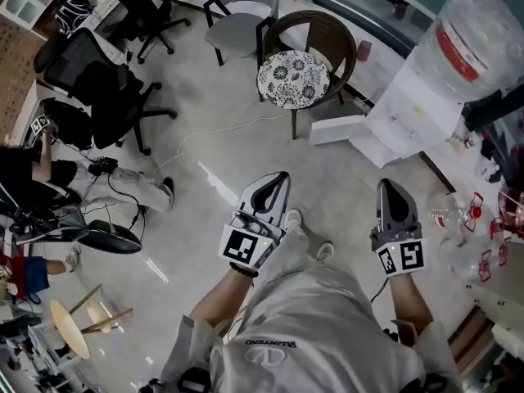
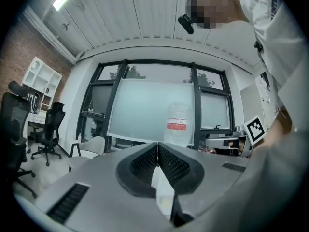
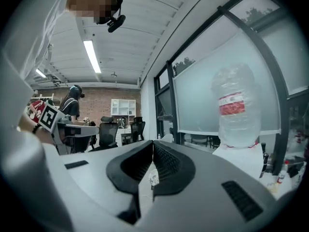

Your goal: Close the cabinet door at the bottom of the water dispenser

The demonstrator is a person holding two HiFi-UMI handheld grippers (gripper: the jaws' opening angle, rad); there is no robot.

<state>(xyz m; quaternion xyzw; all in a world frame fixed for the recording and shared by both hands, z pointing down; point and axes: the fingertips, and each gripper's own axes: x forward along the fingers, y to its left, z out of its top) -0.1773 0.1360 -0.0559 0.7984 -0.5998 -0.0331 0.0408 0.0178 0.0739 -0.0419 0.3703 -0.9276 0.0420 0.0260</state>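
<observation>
Left gripper: your jaws are pressed together, empty, at frame centre | Right gripper: jaws together, empty, right of centre | Water dispenser: upper right, cabinet door standing open beside the patterned chair

I have the left gripper and the right gripper side by side in front of me, well apart from the water dispenser, which stands at about one o'clock with the bottle on top of it. The cabinet door juts from the dispenser's foot toward nine o'clock and ends just beside the cushioned chair at twelve o'clock, with another chair behind that one. The office chairs stand together at ten o'clock, well apart from the dispenser.
</observation>
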